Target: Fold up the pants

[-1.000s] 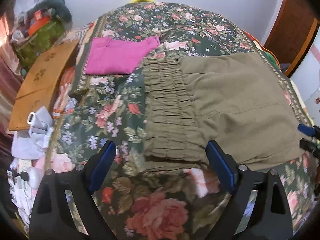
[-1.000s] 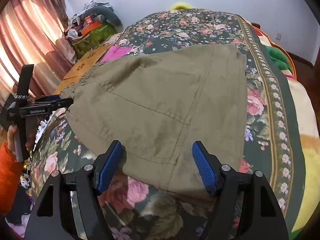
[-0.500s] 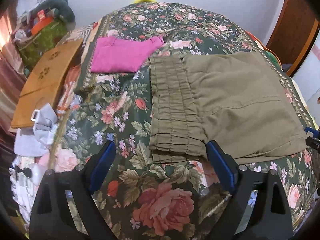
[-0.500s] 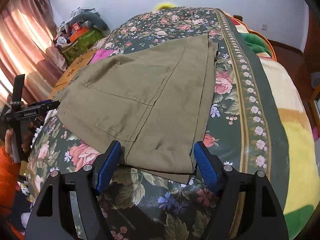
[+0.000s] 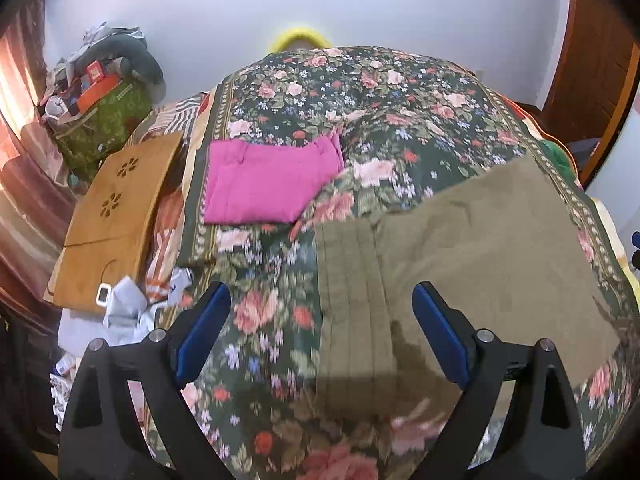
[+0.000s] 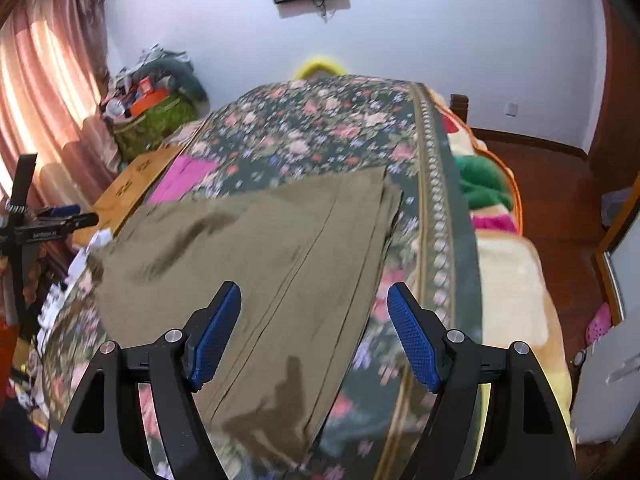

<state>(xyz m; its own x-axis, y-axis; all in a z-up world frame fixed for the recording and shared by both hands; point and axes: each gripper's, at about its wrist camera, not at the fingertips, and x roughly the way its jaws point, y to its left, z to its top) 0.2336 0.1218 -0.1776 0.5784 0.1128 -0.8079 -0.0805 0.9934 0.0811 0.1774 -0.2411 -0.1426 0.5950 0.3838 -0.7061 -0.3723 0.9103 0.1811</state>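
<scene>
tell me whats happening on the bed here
A person with a gripper in each hand is folding olive pants on a floral bedspread. The pants lie flat, folded over. The left gripper and the right gripper are both open above the pants, holding nothing. Pink pants lie folded farther up the bed.

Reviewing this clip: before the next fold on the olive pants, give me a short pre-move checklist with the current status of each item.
1. Left gripper jaws open, holding nothing: ok.
2. Right gripper jaws open, holding nothing: ok.
3. Olive pants lie flat on the floral bedspread, already folded: ok, only mild wrinkles.
4. Elastic waistband lies between the left jaws, within reach: ok.
5. Pink folded garment is apart from the pants, out of the fold path: ok.
6. Layer edges aligned at the far end: cannot tell, both views are motion-blurred.
</scene>
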